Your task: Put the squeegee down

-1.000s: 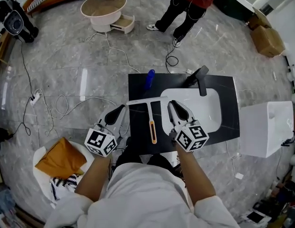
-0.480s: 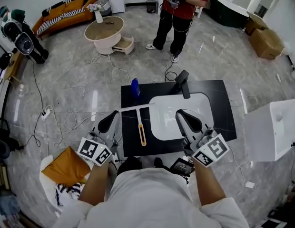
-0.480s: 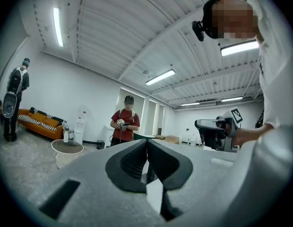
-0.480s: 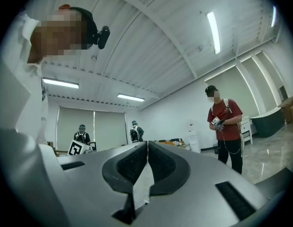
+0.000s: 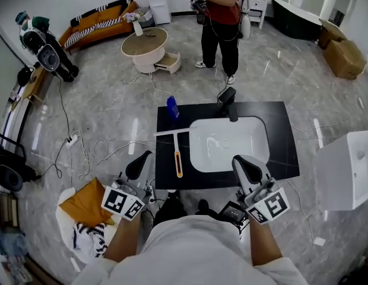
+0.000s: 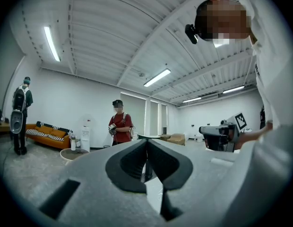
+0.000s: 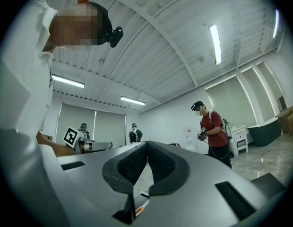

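The squeegee (image 5: 177,152), with a white blade and an orange-tipped handle, lies flat on the black counter (image 5: 285,129) just left of the white basin (image 5: 228,142). Nothing touches it. My left gripper (image 5: 145,156) hangs off the counter's near left corner, shut and empty. On the other side, my right gripper (image 5: 238,159) is at the counter's near edge, below the basin, also shut with nothing in it. In the left gripper view the left gripper (image 6: 146,143) points up into the room, jaws meeting. The right gripper (image 7: 147,148) does the same in its own view.
A blue bottle (image 5: 173,107) and a black faucet (image 5: 229,100) stand at the counter's far edge. A person in red (image 5: 219,16) stands beyond. Cables (image 5: 95,150) trail on the floor at left, an orange cloth (image 5: 86,203) lies near my left arm, and a white box (image 5: 349,170) stands at right.
Both grippers have drawn back toward my body, away from the squeegee, which stays lying on the counter. The head view has lifted and takes in more of the room.
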### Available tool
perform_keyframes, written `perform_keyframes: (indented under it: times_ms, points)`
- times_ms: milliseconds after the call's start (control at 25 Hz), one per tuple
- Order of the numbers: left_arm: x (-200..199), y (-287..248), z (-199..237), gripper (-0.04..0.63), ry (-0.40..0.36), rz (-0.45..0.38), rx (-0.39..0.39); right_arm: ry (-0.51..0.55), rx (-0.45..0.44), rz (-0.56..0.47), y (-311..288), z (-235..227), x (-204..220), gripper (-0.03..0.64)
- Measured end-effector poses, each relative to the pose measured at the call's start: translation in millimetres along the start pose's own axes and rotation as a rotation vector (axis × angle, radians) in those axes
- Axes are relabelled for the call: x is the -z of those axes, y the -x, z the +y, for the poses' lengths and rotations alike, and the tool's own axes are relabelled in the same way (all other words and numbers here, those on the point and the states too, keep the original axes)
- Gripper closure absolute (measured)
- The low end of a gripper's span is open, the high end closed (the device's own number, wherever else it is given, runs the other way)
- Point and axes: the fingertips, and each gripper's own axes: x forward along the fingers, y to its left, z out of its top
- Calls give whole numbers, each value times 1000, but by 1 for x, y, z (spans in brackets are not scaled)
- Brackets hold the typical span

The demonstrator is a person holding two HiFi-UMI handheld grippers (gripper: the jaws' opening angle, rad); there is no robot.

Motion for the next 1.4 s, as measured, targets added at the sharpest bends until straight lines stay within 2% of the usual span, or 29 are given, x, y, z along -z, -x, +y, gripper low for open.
perform_keyframes:
  times_ms: [200,400,520,680,840,1120,1280,1400]
  points:
    - [8,23,-20,578,-17,21,-44,0,45,22,24,-4,10,601]
    - [13,49,-27,578,-27,26,-94,59,126,89,40,-3,20,601]
    - [15,62,-36,578,-23,21,-88,89,151,103,51,10,21,602]
    - [8,91,-55,578,-15,-4,-67,75,154,117,68,44,21,601]
    - [17,134,-77,578,20,5,-53,49,136,164,85,83,30,601]
    - [74,213,-119,578,128,71,-80,45,133,241,129,146,60,601]
    - [91,235,-136,578,162,75,-93,52,157,266,152,161,71,601]
    - [98,238,-143,578,174,77,-98,44,127,274,156,170,75,603]
